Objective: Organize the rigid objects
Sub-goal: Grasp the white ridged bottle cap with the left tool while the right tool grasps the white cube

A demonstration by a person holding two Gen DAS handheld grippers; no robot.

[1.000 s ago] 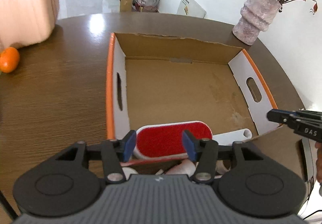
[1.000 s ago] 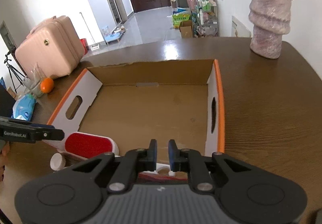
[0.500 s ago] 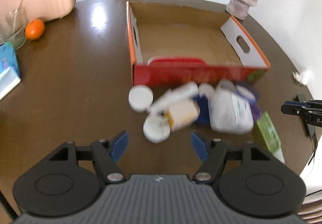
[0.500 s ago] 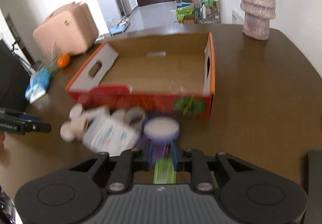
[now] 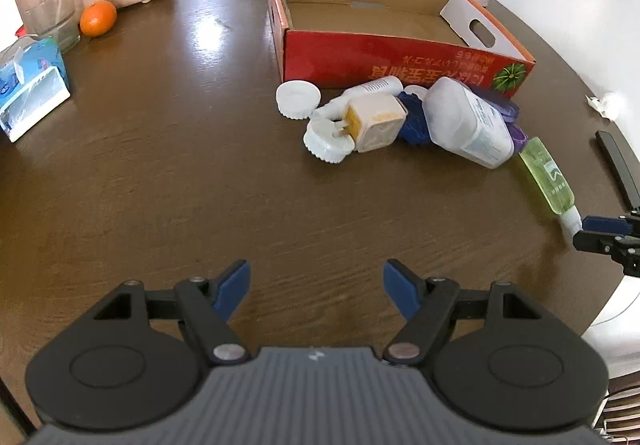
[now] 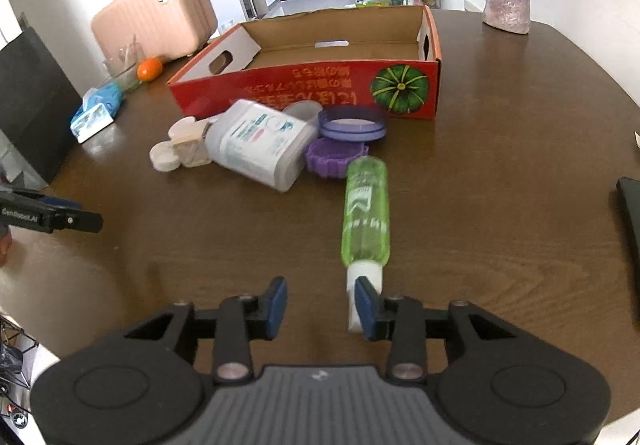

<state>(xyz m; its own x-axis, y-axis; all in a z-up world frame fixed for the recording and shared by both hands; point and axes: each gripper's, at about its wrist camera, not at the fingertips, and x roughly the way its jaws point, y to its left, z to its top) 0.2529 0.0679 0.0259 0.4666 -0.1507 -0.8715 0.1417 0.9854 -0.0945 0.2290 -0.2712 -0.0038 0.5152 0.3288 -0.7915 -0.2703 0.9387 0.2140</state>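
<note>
A heap of white caps, a beige plug, a big white bottle (image 6: pixel 260 145) and purple lids lies against the red cardboard box (image 5: pixel 400 63) mid-surface. A green tube (image 6: pixel 365 213) points its white cap at the right gripper (image 6: pixel 320 303), jaws opening, cap just outside them. "GenRobot.AI" marks the left gripper (image 5: pixel 316 287), jaws spreading, nothing between.

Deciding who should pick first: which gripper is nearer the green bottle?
Right. The right gripper, jaws opening, sits at the green bottle's white cap, which lies beside its right finger. The left gripper, also opening, hangs over bare table, well to the bottle's left.
</note>
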